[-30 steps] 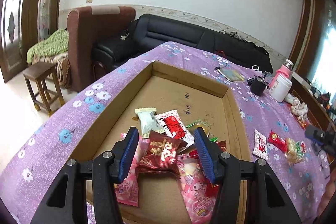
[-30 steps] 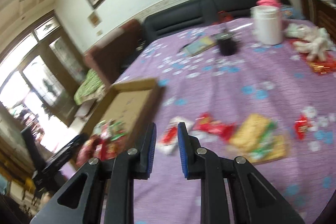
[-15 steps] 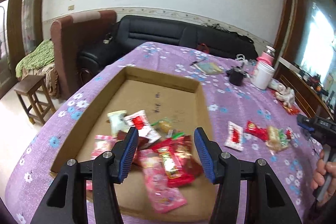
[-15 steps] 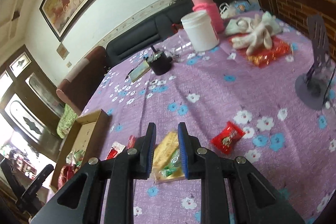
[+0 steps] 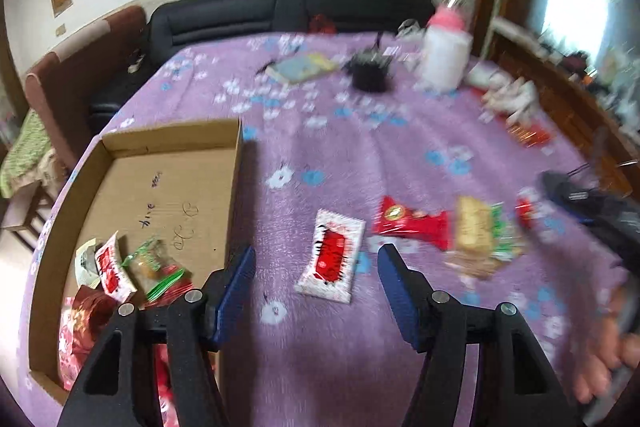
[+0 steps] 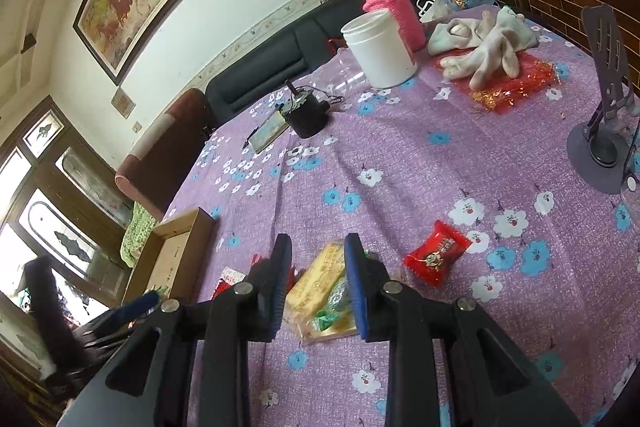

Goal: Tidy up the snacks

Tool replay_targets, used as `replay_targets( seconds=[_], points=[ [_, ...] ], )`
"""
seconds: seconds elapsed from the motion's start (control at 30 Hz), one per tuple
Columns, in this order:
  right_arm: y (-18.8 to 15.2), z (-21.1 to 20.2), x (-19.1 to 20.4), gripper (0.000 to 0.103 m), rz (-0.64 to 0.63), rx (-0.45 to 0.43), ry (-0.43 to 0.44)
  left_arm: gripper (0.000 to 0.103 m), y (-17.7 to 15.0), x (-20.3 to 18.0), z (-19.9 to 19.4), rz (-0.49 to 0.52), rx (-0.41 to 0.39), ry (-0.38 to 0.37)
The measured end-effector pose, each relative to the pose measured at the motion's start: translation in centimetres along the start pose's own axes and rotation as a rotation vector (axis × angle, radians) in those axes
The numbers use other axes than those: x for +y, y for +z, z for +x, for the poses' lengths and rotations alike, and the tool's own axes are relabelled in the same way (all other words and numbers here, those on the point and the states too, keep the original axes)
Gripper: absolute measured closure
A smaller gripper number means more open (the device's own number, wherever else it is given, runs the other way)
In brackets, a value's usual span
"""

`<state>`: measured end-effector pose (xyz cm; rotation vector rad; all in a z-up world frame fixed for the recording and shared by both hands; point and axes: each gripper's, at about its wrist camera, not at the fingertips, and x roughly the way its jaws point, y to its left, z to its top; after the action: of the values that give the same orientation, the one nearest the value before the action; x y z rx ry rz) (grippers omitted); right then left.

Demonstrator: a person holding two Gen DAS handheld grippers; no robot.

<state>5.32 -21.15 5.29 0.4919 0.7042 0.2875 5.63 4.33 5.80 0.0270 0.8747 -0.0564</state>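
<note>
- My left gripper (image 5: 314, 269) hangs over the purple flowered tablecloth (image 5: 360, 163) just right of the cardboard tray (image 5: 236, 163); its jaws have just been opening and stand wide, with nothing pressed between the pads.
- A white-and-red snack packet (image 5: 332, 257) lies flat on the cloth between those jaws, untouched, right of the tray's right wall.
- Inside the tray, at its near end, I see several wrapped snacks (image 5: 116, 269) piled together; the far part of its floor is bare cardboard with some pen marks.
- Further right of the tray lie a red wrapper (image 5: 408, 223) and a yellow-and-green packet (image 6: 324, 287) side by side.
- My right gripper (image 6: 316, 267) sits over that yellow-and-green packet; its jaws have just been parting and stand slightly apart, the packet showing in the gap, pads not clamping it.
- A small red candy (image 6: 436, 253) lies on the cloth right of that packet, well away from the tray.
</note>
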Motion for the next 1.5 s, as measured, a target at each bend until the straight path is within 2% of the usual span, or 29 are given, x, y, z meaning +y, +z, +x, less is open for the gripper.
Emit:
replay_targets(
  seconds=[0.17, 0.27, 0.3, 0.33, 0.4, 0.43, 0.57, 0.67, 0.7, 0.73, 0.83, 0.93, 1.03, 1.1, 1.17, 1.3, 1.5],
  points=[
    [-0.3, 0.8, -0.3, 0.075, 0.029, 0.047, 0.033, 0.036, 0.2, -1.5, 3.6, 0.022, 0.075, 0.028],
    [-0.5, 1.2, 0.0, 0.075, 0.024, 0.071, 0.048, 0.036, -0.1, -2.1, 5.0, 0.045, 0.086, 0.087],
    [-0.6, 1.2, 0.1, 0.075, 0.02, 0.071, 0.044, 0.037, -0.1, -2.1, 5.4, 0.04, 0.092, 0.083],
    [-0.6, 1.3, 0.1, 0.074, 0.017, 0.07, 0.037, 0.046, -0.2, -1.9, 5.7, 0.03, 0.095, 0.069],
    [-0.7, 1.5, 0.0, 0.073, 0.015, 0.076, 0.025, 0.054, -0.5, -1.5, 5.7, 0.009, 0.068, 0.054],
    [-0.8, 1.7, -0.1, 0.073, 0.017, 0.085, 0.02, 0.066, -0.5, -1.5, 5.7, 0.01, 0.061, 0.055],
    [-1.4, 3.0, 0.3, 0.073, -0.004, 0.145, -0.01, 0.067, -0.9, -1.3, 5.4, -0.001, 0.032, 0.033],
    [-2.2, 4.1, 0.9, 0.074, -0.062, 0.181, -0.114, 0.067, -0.9, -1.2, 5.2, -0.001, 0.029, 0.014],
    [-2.4, 4.5, 1.1, 0.082, -0.085, 0.191, -0.148, 0.067, -1.0, -1.2, 5.2, -0.001, 0.028, 0.007],
    [-2.7, 4.7, 1.2, 0.083, -0.108, 0.191, -0.178, 0.067, -1.0, -1.2, 5.1, 0.001, 0.027, 0.005],
    [-2.8, 4.4, 1.4, 0.083, -0.137, 0.174, -0.2, 0.068, -1.1, -1.1, 5.0, 0.005, 0.021, -0.007],
    [-1.9, 2.8, 0.8, 0.083, -0.067, 0.111, -0.103, 0.068, -1.0, -0.8, 4.3, -0.003, -0.007, -0.034],
    [-1.0, 0.6, 0.8, 0.083, -0.056, 0.008, -0.072, 0.068, -0.7, -0.6, 3.0, -0.006, -0.056, -0.05],
    [-0.6, -0.1, 0.8, 0.083, -0.04, -0.031, -0.042, 0.068, -0.5, -0.6, 2.4, -0.007, -0.07, -0.068],
    [-0.5, -0.2, 0.9, 0.083, -0.036, -0.034, -0.016, 0.068, -0.4, -0.6, 2.1, -0.01, -0.078, -0.079],
    [-1.1, 1.2, 2.3, 0.083, -0.072, 0.023, 0.028, 0.068, -0.3, -0.6, 1.3, -0.007, -0.102, -0.094],
    [-3.0, 2.5, 5.4, 0.083, -0.2, 0.072, 0.013, 0.068, -0.3, -0.7, 0.9, 0.003, -0.12, -0.082]
  ],
)
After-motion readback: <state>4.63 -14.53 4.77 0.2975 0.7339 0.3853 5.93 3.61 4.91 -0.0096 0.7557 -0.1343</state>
